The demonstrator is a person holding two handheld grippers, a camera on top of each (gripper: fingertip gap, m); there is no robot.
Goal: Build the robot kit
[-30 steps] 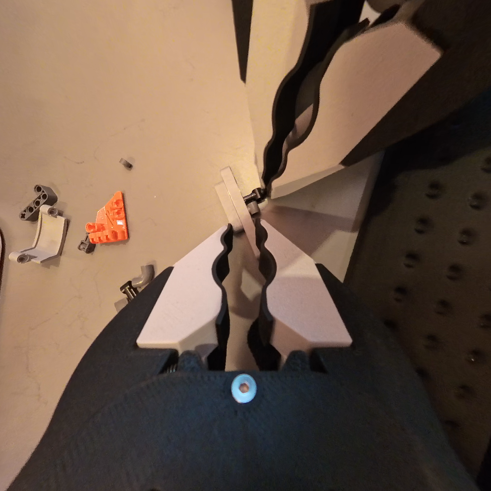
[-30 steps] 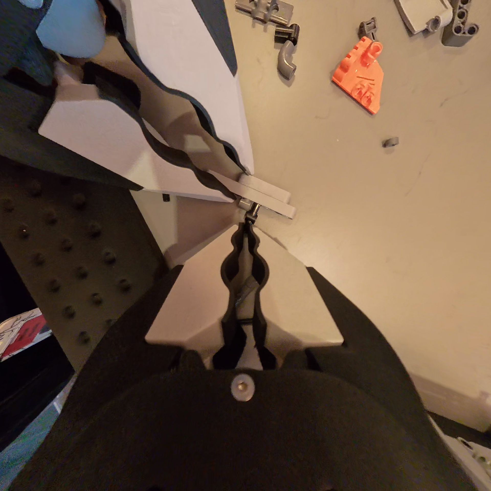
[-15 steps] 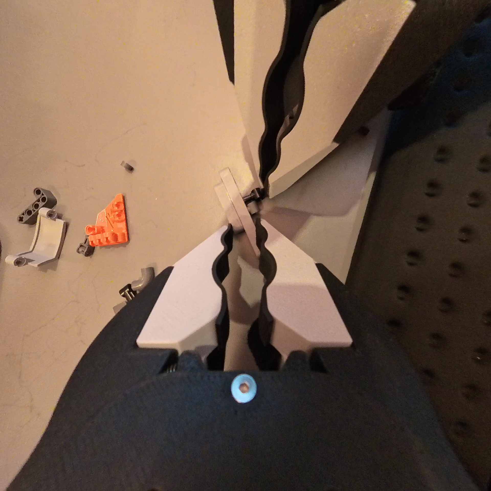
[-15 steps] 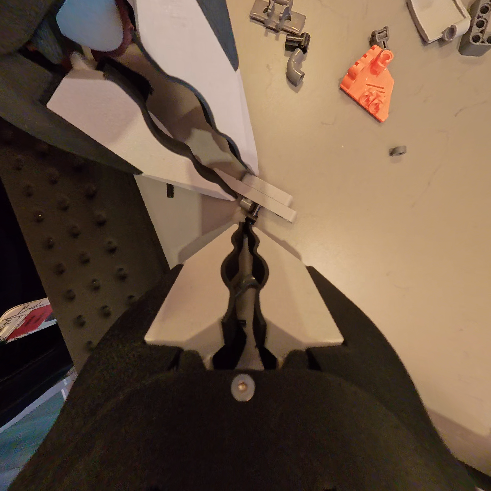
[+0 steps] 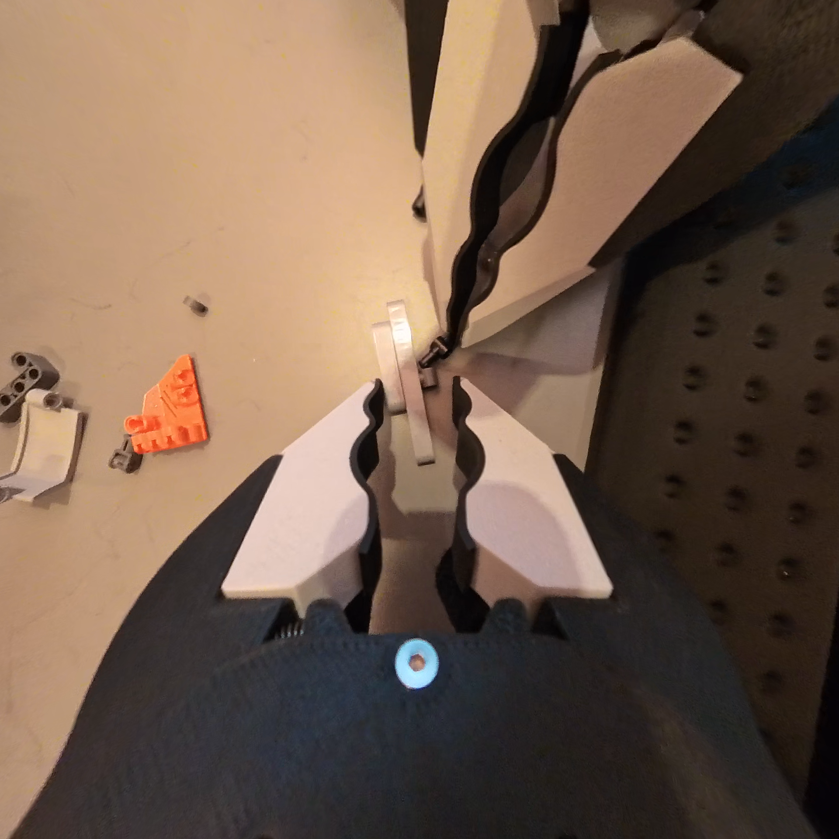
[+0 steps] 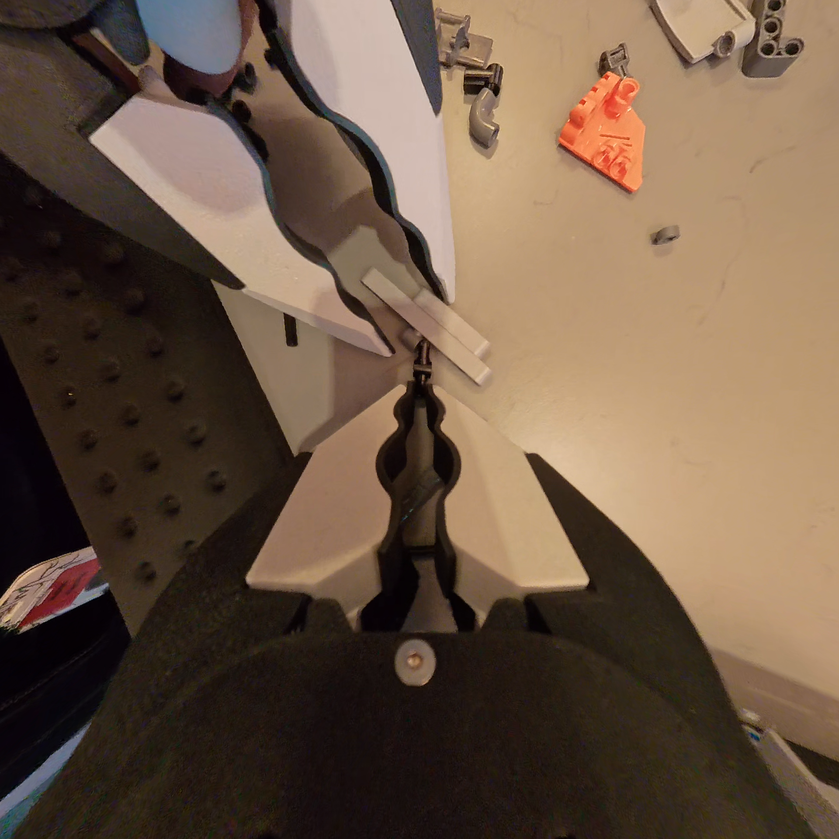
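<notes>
Two claws, tip to tip above a beige worktop (image 5: pixel 181 159).

Left claw (image 5: pixel 417 386) spread, with a clear gap between its wavy black pads. Inside that gap, a flat light-grey piece (image 5: pixel 402 363) of two thin layers, standing on edge, leaning against the pad on the worktop side and clear of the other. From the right wrist view, same left claw (image 6: pixel 417 323) reaching in from the upper left, with the light-grey piece (image 6: pixel 436 327) poking out past its tips.

Right claw (image 6: pixel 420 386) pressed together, pinching a small black pin (image 6: pixel 423 358) at its very tips. Far end of the pin right up against the grey piece, beside a short grey stub; cannot tell how far in. From the left wrist view, right claw (image 5: pixel 454 336) coming down from above, black pin (image 5: pixel 435 354) jutting from its tips toward the piece.

Scattered well apart on the worktop: an orange wedge plate (image 5: pixel 170 408), a small dark connector (image 5: pixel 123 456) touching its corner, a pale curved panel (image 5: pixel 45 436), a dark-grey angled beam (image 5: pixel 25 381) just beside the panel, and a tiny grey bush (image 5: pixel 196 305) lying alone. Also, in the right wrist view, a grey elbow (image 6: pixel 485 115) beside a black connector (image 6: pixel 483 77).

Next to both claws, a black studded mat (image 5: pixel 726 408) along the worktop's edge.
</notes>
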